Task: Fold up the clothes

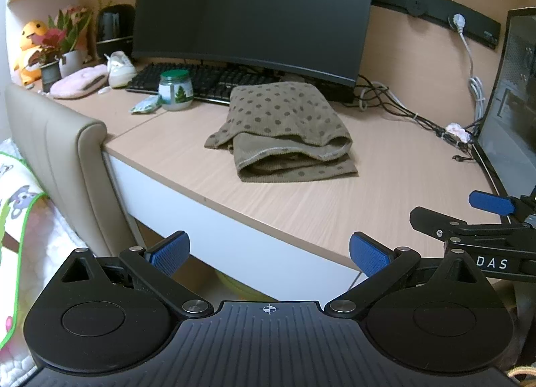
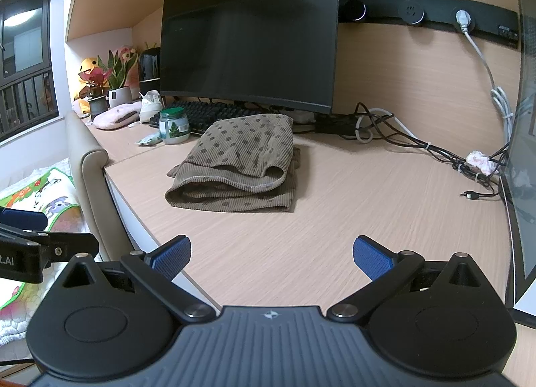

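Note:
A brown polka-dot garment lies folded in a compact stack on the wooden desk, in front of the monitor. The right wrist view shows the same garment at mid-desk. My left gripper hangs open off the desk's front edge, well short of the garment, with nothing between its blue pads. My right gripper is open too, low over the desk's front part, nothing in it. The right gripper also shows at the right edge of the left wrist view.
A dark monitor and keyboard stand behind the garment. A jar, a wrapper, a pink pouch, a shoe, plants and a yellow plush sit at back left. Cables trail right toward a second screen. A beige chair back stands left.

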{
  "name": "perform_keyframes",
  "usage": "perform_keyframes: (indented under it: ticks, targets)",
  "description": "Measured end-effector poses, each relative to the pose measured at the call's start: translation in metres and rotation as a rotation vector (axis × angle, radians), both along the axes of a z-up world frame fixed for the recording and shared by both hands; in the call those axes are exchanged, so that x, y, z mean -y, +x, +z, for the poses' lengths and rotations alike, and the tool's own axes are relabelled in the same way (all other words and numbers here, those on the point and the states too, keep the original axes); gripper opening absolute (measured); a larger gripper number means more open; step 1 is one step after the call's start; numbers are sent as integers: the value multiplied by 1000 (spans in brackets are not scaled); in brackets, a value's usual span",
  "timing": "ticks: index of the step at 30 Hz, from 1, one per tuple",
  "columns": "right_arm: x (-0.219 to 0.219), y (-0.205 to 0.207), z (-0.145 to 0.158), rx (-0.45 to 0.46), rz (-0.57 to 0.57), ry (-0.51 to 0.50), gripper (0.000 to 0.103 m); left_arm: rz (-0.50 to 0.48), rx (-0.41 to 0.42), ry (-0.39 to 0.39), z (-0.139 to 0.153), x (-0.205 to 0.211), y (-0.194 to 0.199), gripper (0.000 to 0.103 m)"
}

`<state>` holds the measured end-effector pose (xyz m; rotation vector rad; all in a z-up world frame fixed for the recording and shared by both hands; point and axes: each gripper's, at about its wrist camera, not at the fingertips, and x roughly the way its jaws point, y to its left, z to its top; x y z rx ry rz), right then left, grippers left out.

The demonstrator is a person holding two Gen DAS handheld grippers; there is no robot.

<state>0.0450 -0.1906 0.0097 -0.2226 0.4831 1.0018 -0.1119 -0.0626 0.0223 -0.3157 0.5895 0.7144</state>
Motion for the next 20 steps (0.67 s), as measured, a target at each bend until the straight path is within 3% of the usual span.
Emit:
perform_keyframes:
  ticks: [20]
  targets:
    - [-1,8,-4,-17,0,-10,103,5,7,-15,-2,-6,1,103]
